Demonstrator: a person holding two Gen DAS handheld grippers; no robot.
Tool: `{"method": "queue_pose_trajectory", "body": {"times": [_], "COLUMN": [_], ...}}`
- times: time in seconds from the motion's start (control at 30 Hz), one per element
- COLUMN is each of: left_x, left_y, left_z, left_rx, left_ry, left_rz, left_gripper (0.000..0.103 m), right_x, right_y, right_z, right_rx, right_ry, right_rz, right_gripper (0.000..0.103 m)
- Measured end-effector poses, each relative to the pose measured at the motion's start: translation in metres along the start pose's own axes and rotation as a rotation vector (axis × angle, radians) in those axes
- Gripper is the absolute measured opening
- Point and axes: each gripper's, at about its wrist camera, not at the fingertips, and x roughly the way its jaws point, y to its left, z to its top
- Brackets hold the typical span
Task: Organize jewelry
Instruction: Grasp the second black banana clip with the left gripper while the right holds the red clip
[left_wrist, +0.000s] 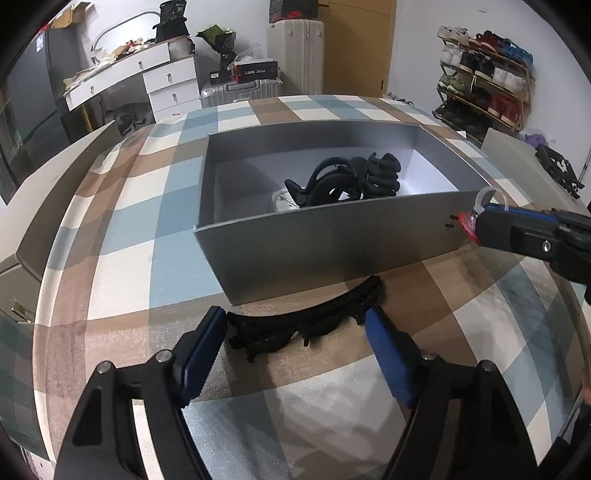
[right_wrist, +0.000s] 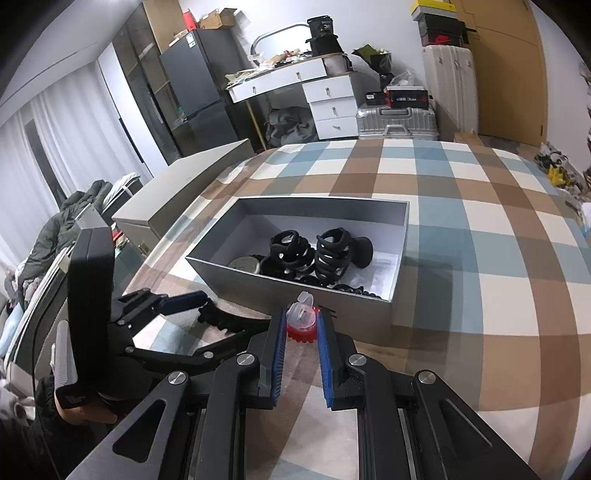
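Note:
A grey open box (left_wrist: 332, 243) sits on the checked cloth and holds several black hair claws (left_wrist: 347, 181); it also shows in the right wrist view (right_wrist: 325, 299), with the claws (right_wrist: 314, 254) inside. A long black hair clip (left_wrist: 306, 321) lies on the cloth before the box, between the fingers of my open left gripper (left_wrist: 295, 325), which also appears in the right wrist view (right_wrist: 207, 310). My right gripper (right_wrist: 302, 325) is shut on a red and clear hair clip (right_wrist: 302, 317), held just above the box's near wall; this clip also shows in the left wrist view (left_wrist: 476, 218).
The grey box lid (right_wrist: 184, 184) lies at the table's left edge. A white desk with drawers (right_wrist: 314, 92), suitcases (right_wrist: 399, 122), a fridge (right_wrist: 195, 88) and a shoe rack (left_wrist: 484, 77) stand beyond the table. Bare checked cloth (right_wrist: 480, 258) lies to the right of the box.

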Motion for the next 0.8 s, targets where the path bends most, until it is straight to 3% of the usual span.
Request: {"method": "queue_pose_trajectory", "body": {"times": [0.5,0.8], "left_x": [-0.021,-0.052], "left_y": [-0.004,0.006], "left_z": [-0.004,0.004], "left_rx": [0.037,-0.012], "left_ry": [-0.090,-0.259], "left_rz": [-0.036,-0.071], "left_gripper": [0.070,0.070], "right_x": [-0.005,-0.028], "right_y": [0.004,0.002], "right_z": [0.001,0.007], "right_rx": [-0.008,-0.012], "right_ry": [-0.017,-0.114], "right_rz": [0.007,0.026], "right_gripper": [0.016,0.016]}}
